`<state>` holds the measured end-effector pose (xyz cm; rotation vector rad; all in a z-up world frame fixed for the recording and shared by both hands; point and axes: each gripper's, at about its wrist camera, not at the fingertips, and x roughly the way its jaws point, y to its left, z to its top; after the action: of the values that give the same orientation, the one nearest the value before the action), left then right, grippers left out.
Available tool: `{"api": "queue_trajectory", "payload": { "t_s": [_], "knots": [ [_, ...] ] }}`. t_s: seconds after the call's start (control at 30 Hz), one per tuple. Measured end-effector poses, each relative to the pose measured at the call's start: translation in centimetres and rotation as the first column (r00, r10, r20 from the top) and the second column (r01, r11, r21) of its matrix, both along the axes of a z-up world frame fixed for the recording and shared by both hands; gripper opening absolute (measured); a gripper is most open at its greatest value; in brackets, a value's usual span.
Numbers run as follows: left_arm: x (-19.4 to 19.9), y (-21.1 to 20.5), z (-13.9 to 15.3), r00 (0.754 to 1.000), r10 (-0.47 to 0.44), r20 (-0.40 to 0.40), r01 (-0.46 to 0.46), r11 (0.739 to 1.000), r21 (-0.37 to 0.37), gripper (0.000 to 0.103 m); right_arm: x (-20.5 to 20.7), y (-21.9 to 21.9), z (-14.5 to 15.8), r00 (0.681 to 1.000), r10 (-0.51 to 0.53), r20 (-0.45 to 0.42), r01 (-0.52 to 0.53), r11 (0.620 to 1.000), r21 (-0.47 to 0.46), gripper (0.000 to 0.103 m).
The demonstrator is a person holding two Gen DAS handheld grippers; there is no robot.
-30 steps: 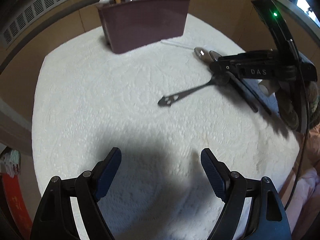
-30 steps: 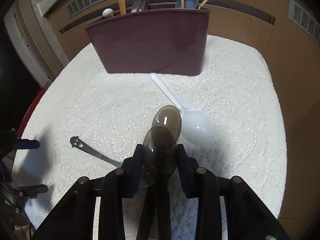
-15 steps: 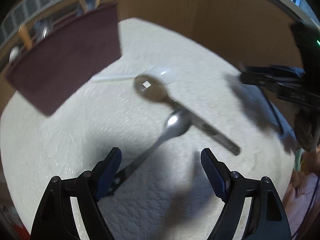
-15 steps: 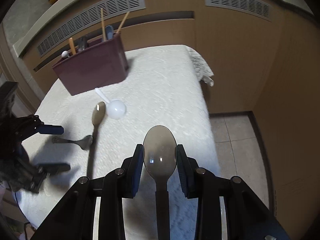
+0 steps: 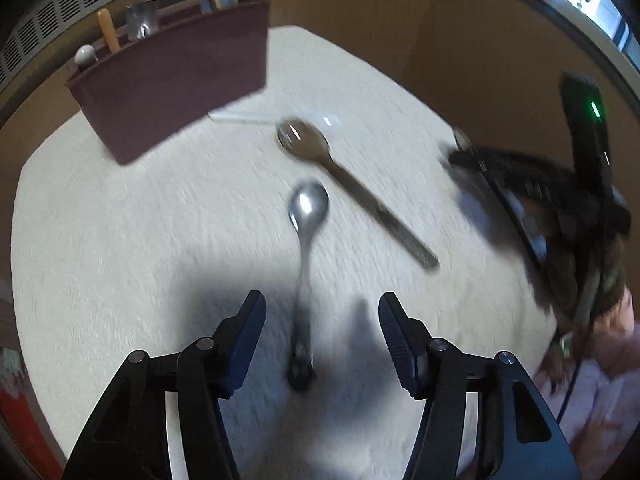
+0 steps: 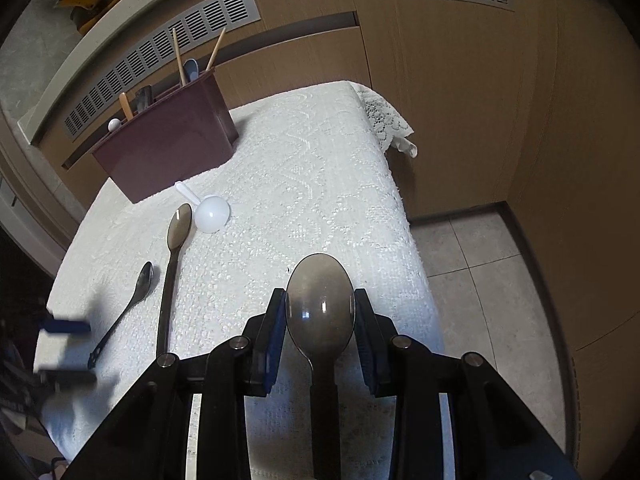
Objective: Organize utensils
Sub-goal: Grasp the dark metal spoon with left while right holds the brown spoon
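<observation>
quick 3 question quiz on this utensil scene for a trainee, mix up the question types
1. True or false: the right gripper is shut on a brown translucent spoon.
2. Which utensil lies between the fingers of the left gripper? A) white plastic scoop B) small metal spoon C) chopsticks
3. Fill in: the white plastic scoop lies on the lace tablecloth just in front of the dark red ____.

Key
1. True.
2. B, the small metal spoon; the fingers have just been closing but are not touching it.
3. utensil holder.
</observation>
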<state>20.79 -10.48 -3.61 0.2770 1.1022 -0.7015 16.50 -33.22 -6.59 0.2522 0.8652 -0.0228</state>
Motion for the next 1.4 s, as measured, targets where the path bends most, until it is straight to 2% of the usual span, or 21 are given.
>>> {"api": "queue_trajectory", "payload": {
  "t_s": [0.07,0.1,0.17,0.23,0.3,0.37,0.43,0.5,0.6,0.77,0.87,1.0,1.1,1.2,1.4],
  "knots": [
    [2.0,-1.3,-0.5,1.000,0.004,-0.011,-0.004,1.000,-0.019,0.058,-0.1,0.1,0.1,1.000,0.002,0.009,-0.002,1.000,-0.006,0.030],
    [1.8,-1.8,-0.8,1.000,-0.002,-0.012,0.001,1.000,-0.015,0.058,-0.2,0.2,0.1,1.000,0.004,0.012,-0.004,1.000,-0.010,0.030],
    [2.2,-2.8,-1.6,1.000,0.003,0.009,-0.003,1.000,0.029,0.058,-0.3,0.3,0.0,1.000,0.007,0.012,-0.007,1.000,-0.019,0.030],
    [3.1,-3.6,-2.1,1.000,-0.007,0.024,0.005,0.998,0.066,0.049,-0.3,0.6,0.0,1.000,0.017,0.015,-0.016,0.999,-0.027,0.030],
    [3.3,-4.0,-2.5,0.999,-0.021,0.030,0.018,0.996,0.088,0.048,-0.3,0.8,0.0,1.000,0.025,0.019,-0.024,0.999,-0.032,0.030],
    [3.3,-4.2,-2.5,0.999,-0.034,0.040,0.030,0.994,0.107,0.041,-0.3,0.8,0.0,0.999,0.026,0.020,-0.026,0.999,-0.031,0.030],
    [3.1,-4.8,-2.6,0.997,-0.036,0.061,0.028,0.993,0.115,0.029,-0.3,0.9,0.0,1.000,0.024,0.018,-0.023,0.999,-0.031,0.030],
    [2.8,-4.8,-2.6,0.996,-0.019,0.084,0.009,0.993,0.116,0.029,-0.3,1.0,0.0,0.999,0.027,0.016,-0.027,0.999,-0.038,0.030],
    [2.2,-3.7,-2.1,0.993,0.024,0.117,-0.035,0.996,0.086,0.029,-0.2,1.5,0.2,0.999,0.034,0.017,-0.033,0.997,-0.071,0.030],
    [-0.8,1.9,-0.2,0.968,0.167,0.187,-0.165,0.986,-0.026,0.029,0.0,2.7,1.0,0.997,0.067,0.026,-0.064,0.995,-0.082,0.030],
    [-2.3,4.6,0.9,0.941,0.269,0.207,-0.249,0.961,-0.117,0.029,0.3,4.4,1.7,0.994,0.106,0.040,-0.102,0.991,-0.088,0.030],
    [-4.6,7.6,1.3,0.914,0.370,0.163,-0.332,0.917,-0.219,0.029,0.4,7.1,2.7,0.983,0.171,0.064,-0.164,0.980,-0.110,0.030],
    [-6.0,9.1,1.8,0.889,0.423,0.175,-0.373,0.891,-0.258,0.029,0.6,8.8,3.1,0.973,0.218,0.070,-0.209,0.970,-0.122,0.030],
    [-5.9,10.5,2.1,0.878,0.447,0.172,-0.391,0.876,-0.283,0.029,0.9,9.9,3.2,0.968,0.241,0.070,-0.231,0.964,-0.129,0.030],
    [-5.5,11.1,3.2,0.854,0.476,0.211,-0.404,0.862,-0.307,0.029,0.9,10.3,3.8,0.963,0.248,0.105,-0.232,0.961,-0.149,0.030]
  ]
}}
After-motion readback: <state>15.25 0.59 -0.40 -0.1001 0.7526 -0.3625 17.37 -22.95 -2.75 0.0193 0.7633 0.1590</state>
